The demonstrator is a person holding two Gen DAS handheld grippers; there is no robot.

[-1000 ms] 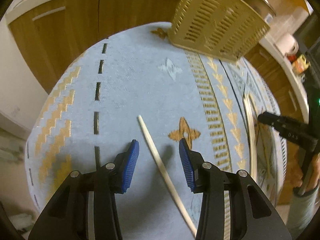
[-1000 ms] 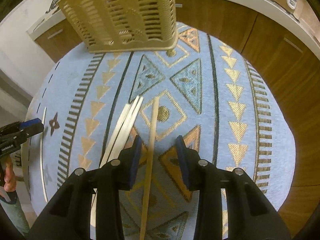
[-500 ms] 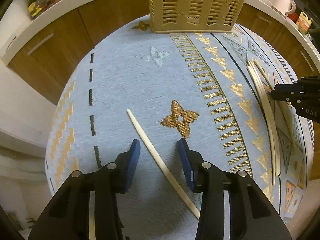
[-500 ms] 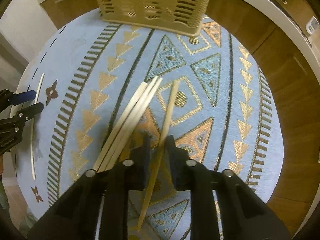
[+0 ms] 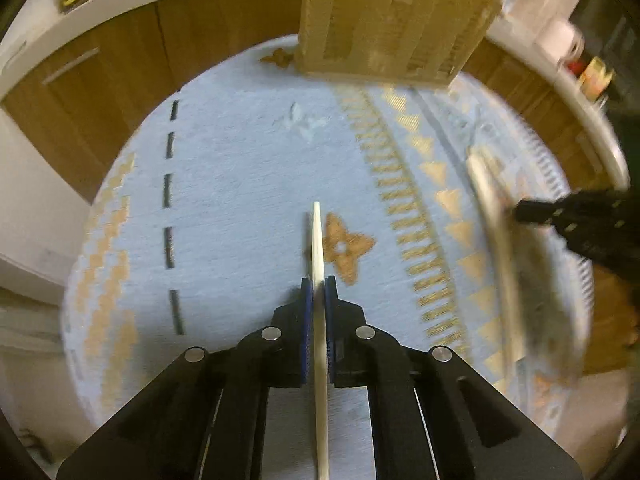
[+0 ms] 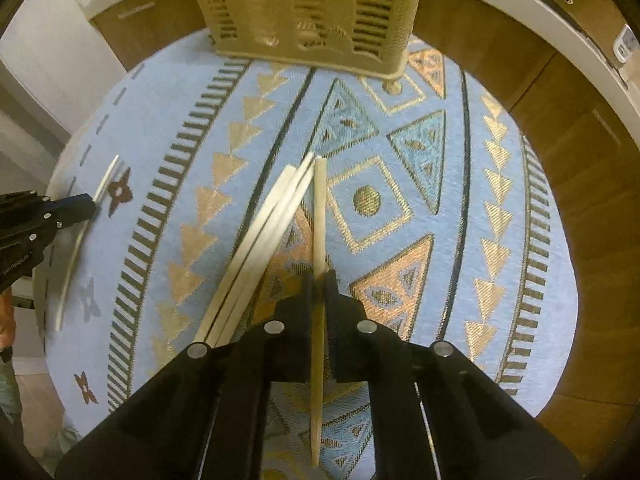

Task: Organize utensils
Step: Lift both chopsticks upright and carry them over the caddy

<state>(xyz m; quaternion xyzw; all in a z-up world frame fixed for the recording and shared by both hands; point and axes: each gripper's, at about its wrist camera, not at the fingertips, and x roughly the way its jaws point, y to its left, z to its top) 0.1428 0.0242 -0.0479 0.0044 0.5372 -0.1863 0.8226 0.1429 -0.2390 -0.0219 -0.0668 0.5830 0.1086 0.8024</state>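
Note:
My left gripper (image 5: 317, 286) is shut on a pale chopstick (image 5: 317, 248) over the light blue patterned cloth. My right gripper (image 6: 318, 280) is shut on a darker wooden chopstick (image 6: 319, 216). A bundle of pale chopsticks (image 6: 264, 240) lies on the cloth just left of the right gripper. A beige slotted utensil basket (image 6: 312, 8) stands at the far edge of the table; it also shows in the left wrist view (image 5: 396, 20). The left gripper shows at the left edge of the right wrist view (image 6: 48, 216), and the right gripper at the right of the left wrist view (image 5: 580, 220).
The round table has a patterned blue and gold cloth (image 6: 460, 200). Wooden cabinets (image 5: 120, 80) with a white countertop (image 6: 540, 20) curve around behind it. Small items (image 5: 592, 76) stand on the counter at the right.
Both grippers have shut, each on its chopstick. The left chopstick has swung from lying slanted to straight between the pads. The right gripper has moved closer to the basket.

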